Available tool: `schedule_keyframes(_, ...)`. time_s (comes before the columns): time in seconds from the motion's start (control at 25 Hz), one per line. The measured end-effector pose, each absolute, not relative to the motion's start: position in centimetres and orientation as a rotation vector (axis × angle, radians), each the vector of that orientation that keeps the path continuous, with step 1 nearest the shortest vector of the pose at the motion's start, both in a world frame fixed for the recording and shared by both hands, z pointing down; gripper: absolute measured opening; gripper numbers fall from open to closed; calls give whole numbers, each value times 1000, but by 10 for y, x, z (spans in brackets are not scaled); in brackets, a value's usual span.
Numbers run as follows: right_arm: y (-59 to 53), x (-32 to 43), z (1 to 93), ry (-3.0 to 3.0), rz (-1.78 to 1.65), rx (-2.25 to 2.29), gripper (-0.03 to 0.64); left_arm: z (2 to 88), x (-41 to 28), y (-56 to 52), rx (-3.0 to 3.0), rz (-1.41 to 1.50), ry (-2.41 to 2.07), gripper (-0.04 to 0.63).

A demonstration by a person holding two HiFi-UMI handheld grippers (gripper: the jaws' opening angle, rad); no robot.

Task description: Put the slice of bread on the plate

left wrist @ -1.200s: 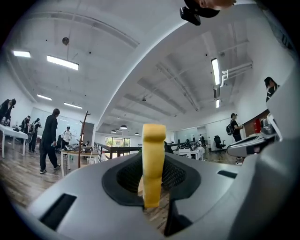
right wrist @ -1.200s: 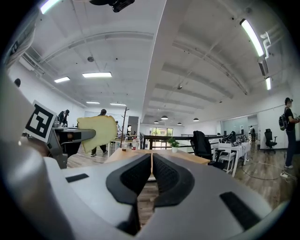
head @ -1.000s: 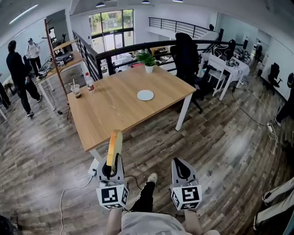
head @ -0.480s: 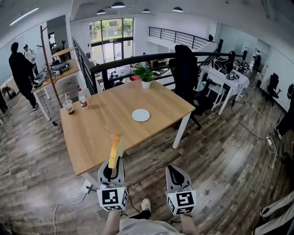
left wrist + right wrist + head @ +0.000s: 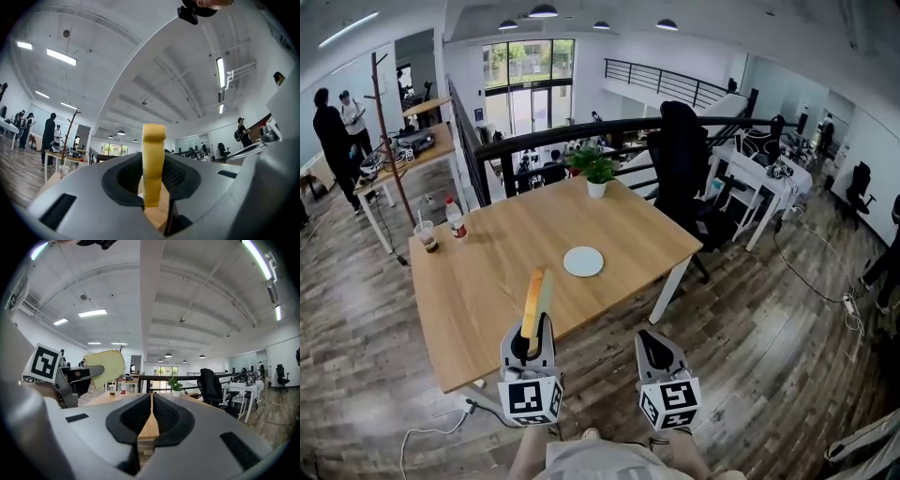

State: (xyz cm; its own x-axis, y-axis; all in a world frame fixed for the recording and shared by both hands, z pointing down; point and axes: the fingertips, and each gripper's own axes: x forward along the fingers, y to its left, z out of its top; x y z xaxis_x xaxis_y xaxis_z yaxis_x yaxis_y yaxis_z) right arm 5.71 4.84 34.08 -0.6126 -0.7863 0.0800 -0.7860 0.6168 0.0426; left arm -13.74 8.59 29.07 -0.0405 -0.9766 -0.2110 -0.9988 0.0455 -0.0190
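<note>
Short of the small white round plate (image 5: 583,261), my left gripper (image 5: 529,337) clamps the pale yellow bread slice (image 5: 534,300) on edge, pointing just left of it; my right gripper (image 5: 655,347), jaws together and empty, is farther off.

No text, label, brand or number is legible anywhere.

Setting: open-plan office, railed upper level.
Evidence:
- wooden table (image 5: 487,281) directly ahead of the left gripper (image 5: 532,330) and right gripper (image 5: 654,343)
- black office chair (image 5: 684,150) beyond it, ahead-right of the right gripper
- white desks (image 5: 759,155) loaded with equipment, further right
- black railing (image 5: 581,131) past the table's far edge
- workbench (image 5: 403,150) with people (image 5: 333,131) standing, far ahead-left of the left gripper
- wood-plank floor (image 5: 750,337)
- ceiling lights (image 5: 542,11)
</note>
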Motion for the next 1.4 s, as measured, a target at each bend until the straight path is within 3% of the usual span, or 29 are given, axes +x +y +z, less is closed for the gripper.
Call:
schedule_keyframes(0.64, -11, 32, 356, -2729, 70, 1259, 26, 323, -127, 27, -2159, 84, 2146, 94)
schedule_keyframes(1.4, -200, -7, 327, -2910, 37, 1089, 26, 297, -174, -127, -1940, 75, 2298, 94)
